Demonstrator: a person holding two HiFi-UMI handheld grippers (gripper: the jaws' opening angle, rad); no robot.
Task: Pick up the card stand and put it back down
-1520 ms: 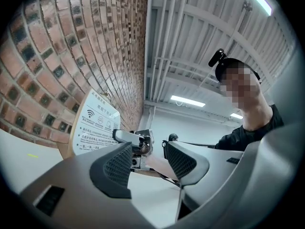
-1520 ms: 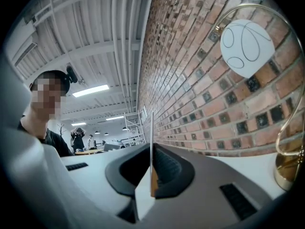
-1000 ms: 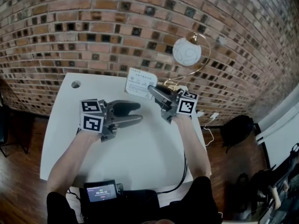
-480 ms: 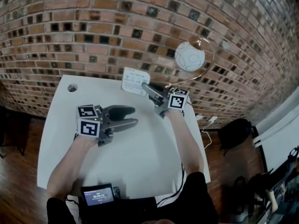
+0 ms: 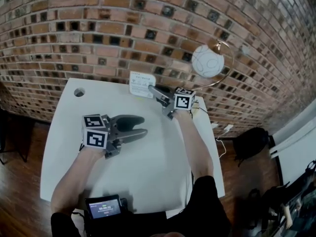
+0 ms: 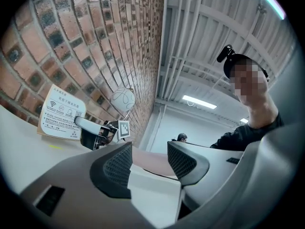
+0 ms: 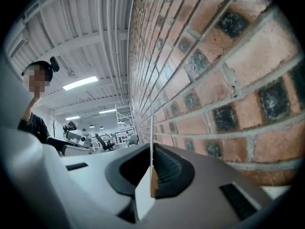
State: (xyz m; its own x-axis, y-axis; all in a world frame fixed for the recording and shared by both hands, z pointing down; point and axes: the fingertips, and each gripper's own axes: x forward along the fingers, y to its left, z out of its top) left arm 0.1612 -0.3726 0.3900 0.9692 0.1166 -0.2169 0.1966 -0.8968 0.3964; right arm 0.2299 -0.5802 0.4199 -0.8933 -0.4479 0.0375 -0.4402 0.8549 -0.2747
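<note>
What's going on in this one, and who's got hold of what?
A person at a white table against a brick wall works a pair of tongs in each hand. The right tongs are shut on the edge of the card stand, a white printed card at the table's far edge by the wall. Whether its base is down on the table I cannot tell. The left tongs are open and empty over the middle of the table, taking no part.

card stand: print too small to read | lamp: base hidden behind your right gripper | screen: digits too small to read
</note>
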